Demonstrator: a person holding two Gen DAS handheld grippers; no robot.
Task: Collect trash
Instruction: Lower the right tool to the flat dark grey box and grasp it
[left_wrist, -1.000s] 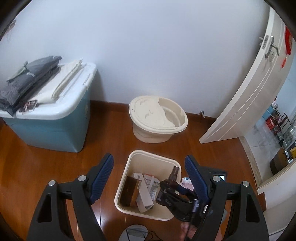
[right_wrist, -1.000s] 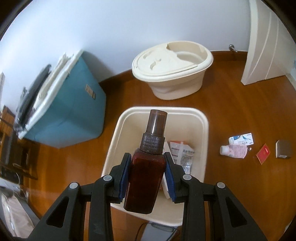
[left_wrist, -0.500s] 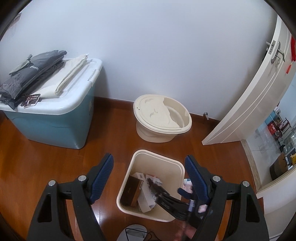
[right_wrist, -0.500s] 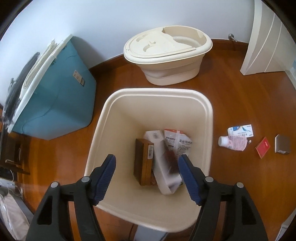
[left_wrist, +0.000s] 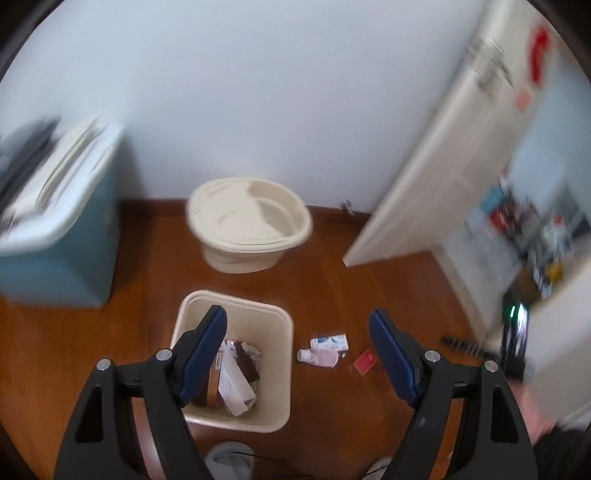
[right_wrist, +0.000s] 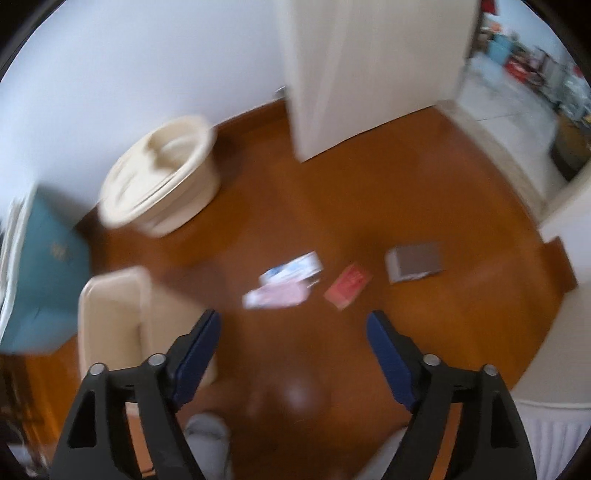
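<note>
Right claw (right_wrist: 293, 332) wide, empty, aimed so floor litter lies ahead: pink tube (right_wrist: 275, 295); red packet (right_wrist: 347, 285) | left claw (left_wrist: 297, 332) wide, empty; bin (left_wrist: 286, 373) at its left finger

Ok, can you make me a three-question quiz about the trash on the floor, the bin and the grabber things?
1. Where does the red packet lie?
A. in the bin
B. on the wood floor
C. on the blue box

2. How many pieces of trash lie on the floor in the right wrist view?
A. one
B. two
C. four

3. How is the right gripper?
A. open and empty
B. shut on a bottle
C. shut on a box

Answers:
1 B, it rests on the floor beside the pink tube.
2 C, the blue-and-white carton, the tube, the packet and the grey-brown box.
3 A, its jaws are wide apart with nothing between.
</note>
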